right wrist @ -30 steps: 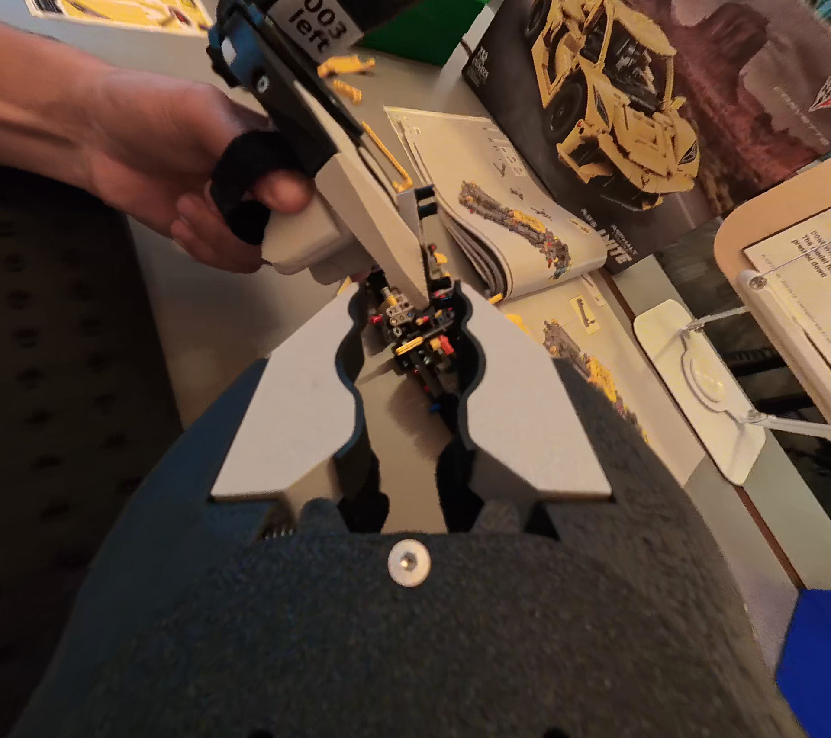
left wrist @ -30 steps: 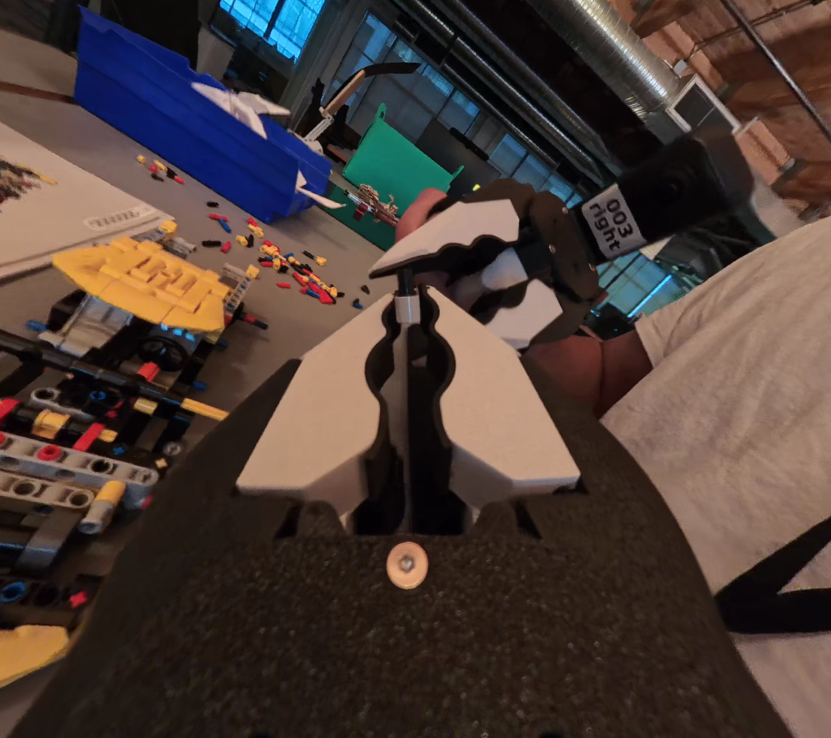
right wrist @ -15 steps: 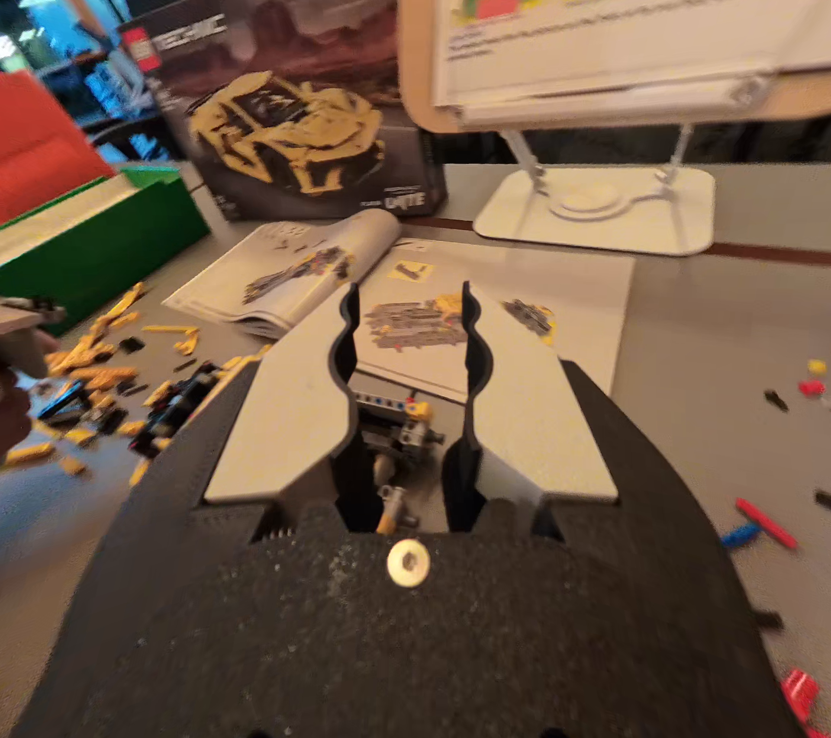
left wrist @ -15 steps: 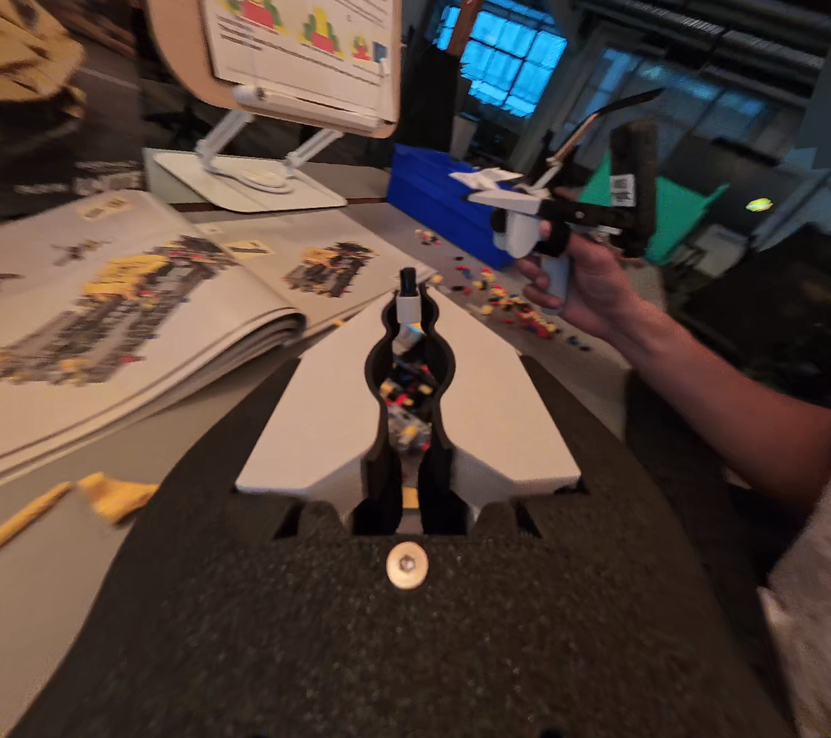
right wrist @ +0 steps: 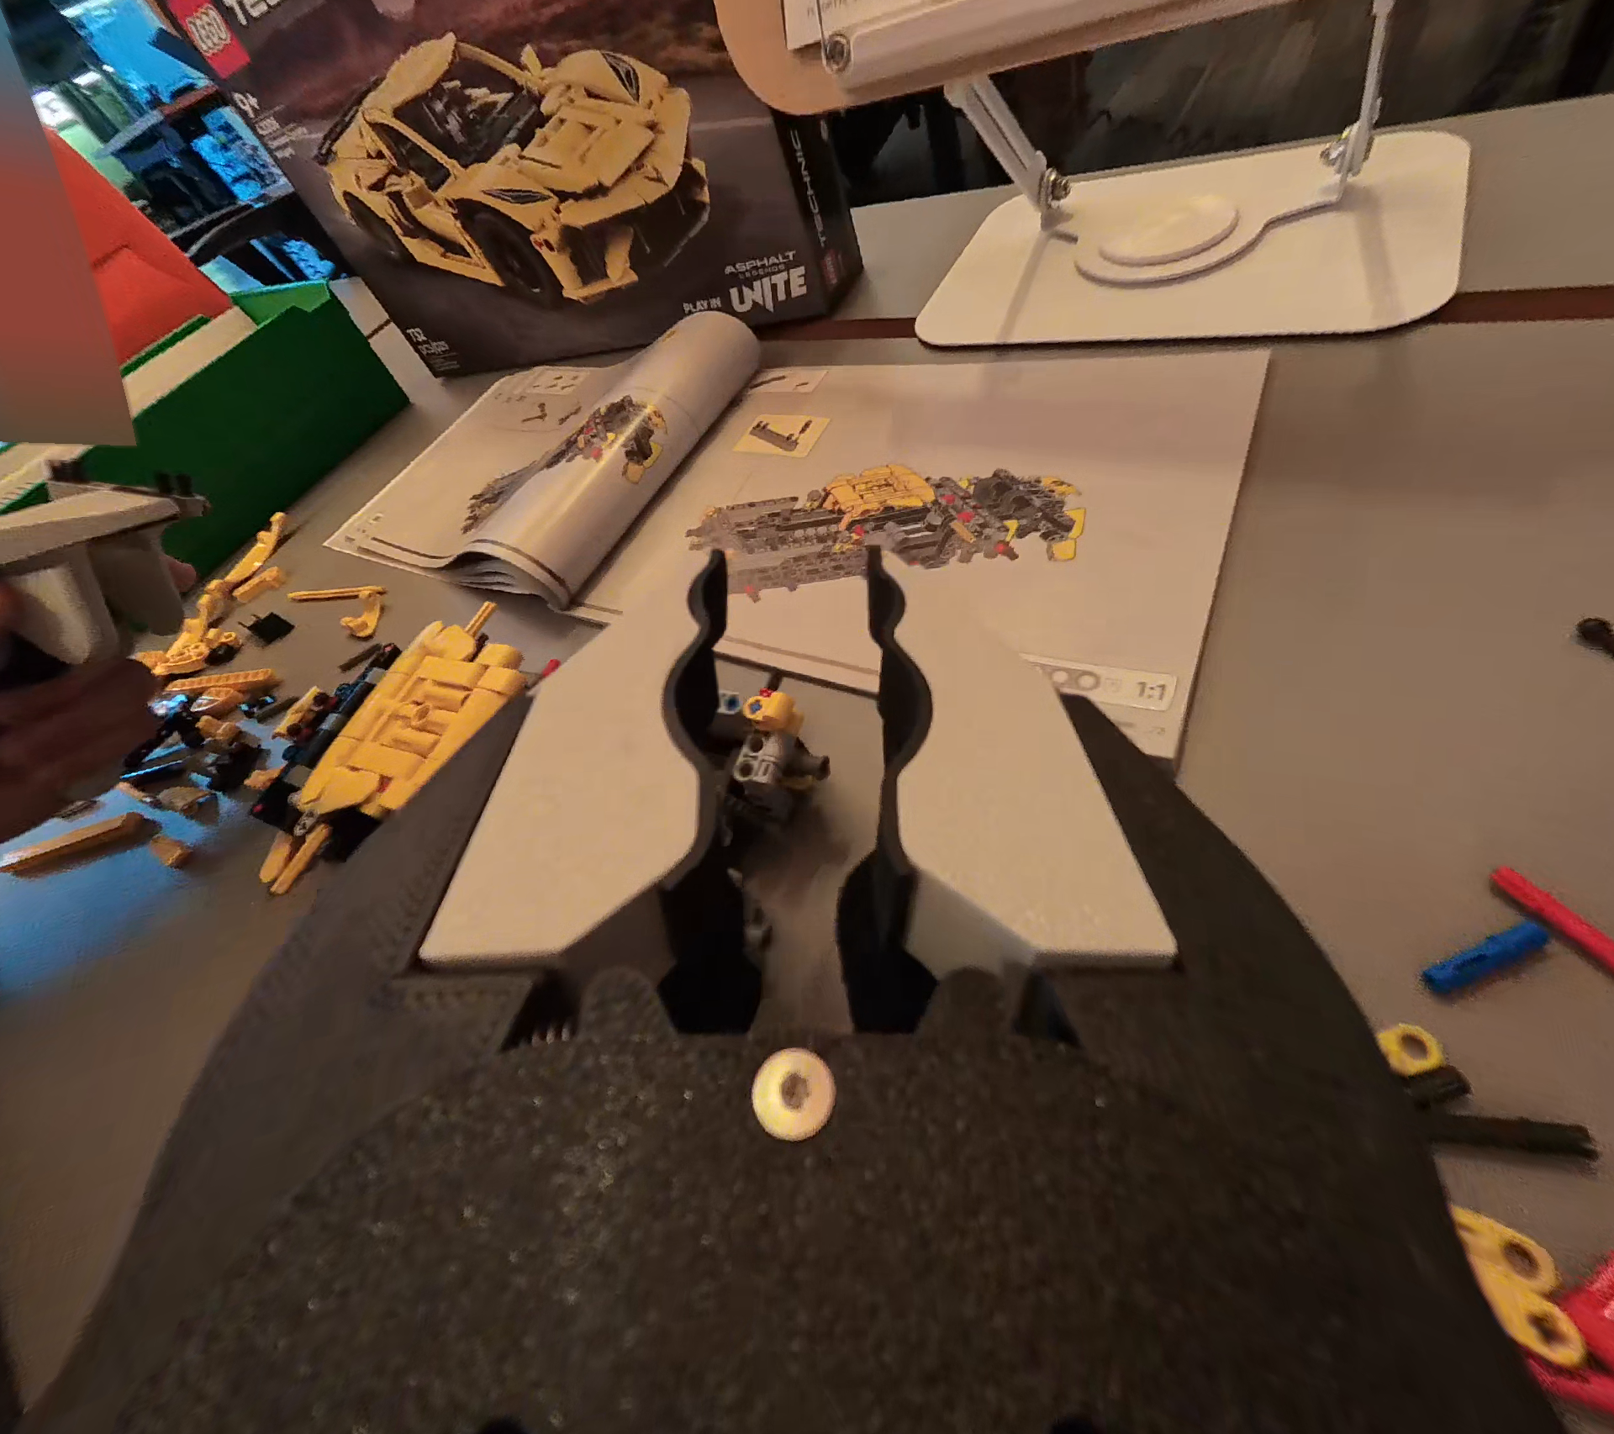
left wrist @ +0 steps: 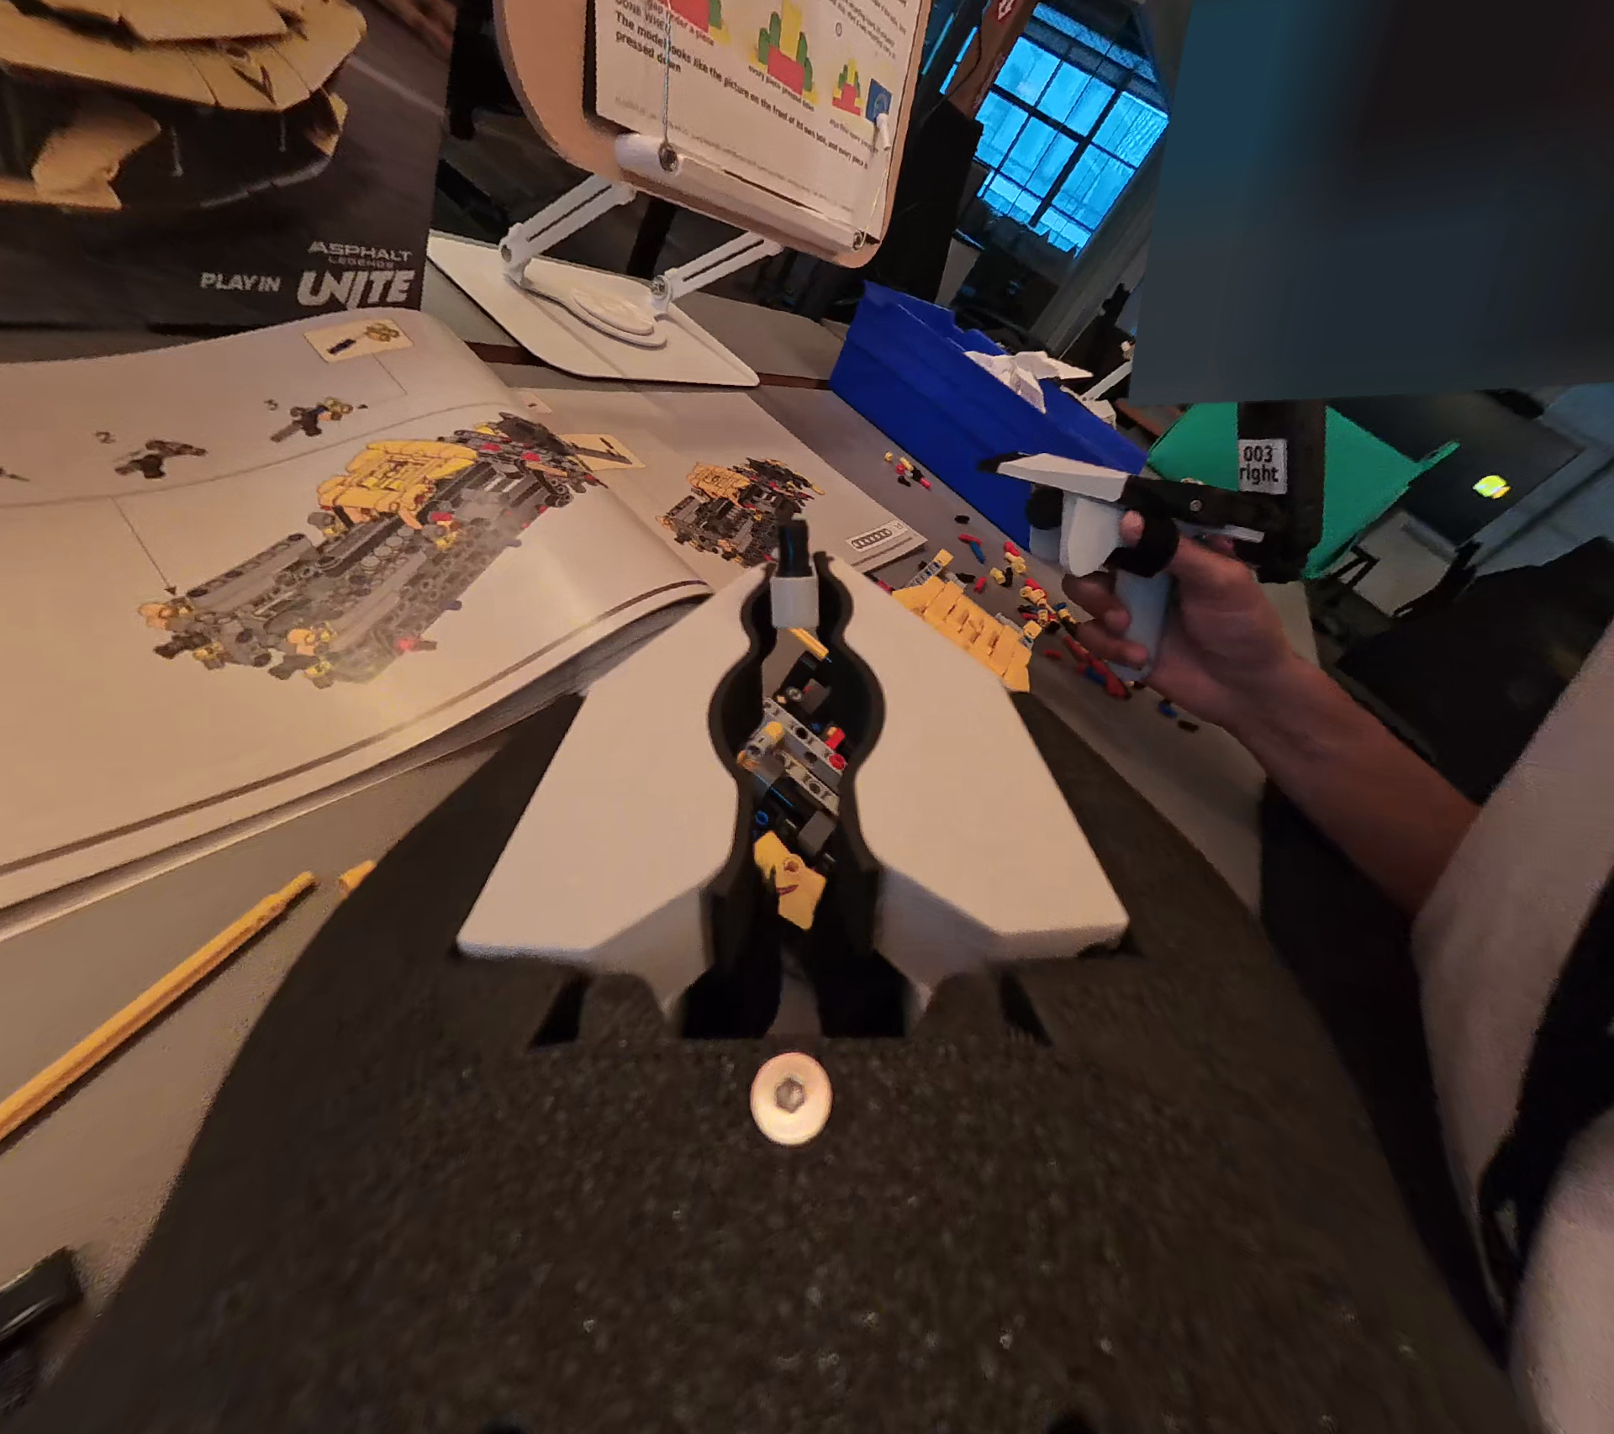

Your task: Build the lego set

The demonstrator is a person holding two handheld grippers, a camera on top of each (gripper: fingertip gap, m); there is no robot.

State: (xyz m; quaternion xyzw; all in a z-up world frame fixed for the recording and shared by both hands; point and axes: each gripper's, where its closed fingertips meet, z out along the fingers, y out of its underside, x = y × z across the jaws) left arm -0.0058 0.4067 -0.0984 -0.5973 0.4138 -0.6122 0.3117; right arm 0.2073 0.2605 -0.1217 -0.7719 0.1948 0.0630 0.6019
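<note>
My left gripper [left wrist: 793,573] is shut on a small white sleeve with a black pin [left wrist: 793,593] that sticks out past the fingertips. It hovers above the part-built black, grey and yellow car chassis [left wrist: 799,759], seen through the gap between the fingers. My right gripper [right wrist: 795,569] is open and empty, above the chassis end [right wrist: 769,754]. It also shows in the left wrist view [left wrist: 1061,477], held by a hand off to the right. A yellow body panel assembly [right wrist: 410,728] lies left of the right gripper.
An open instruction booklet [right wrist: 961,501] lies ahead, with the set's box [right wrist: 524,169] and a white sheet stand [right wrist: 1205,239] behind it. Loose pieces lie at left [right wrist: 227,676] and right [right wrist: 1485,955]. A blue bin [left wrist: 943,405] and a green bin [right wrist: 253,423] stand at the sides. My hands' fingertips stand some 25 cm from each other.
Both grippers have drawn apart from each other and swung to face the booklet and the table. The left keeps the white sleeve piece; the right stays open.
</note>
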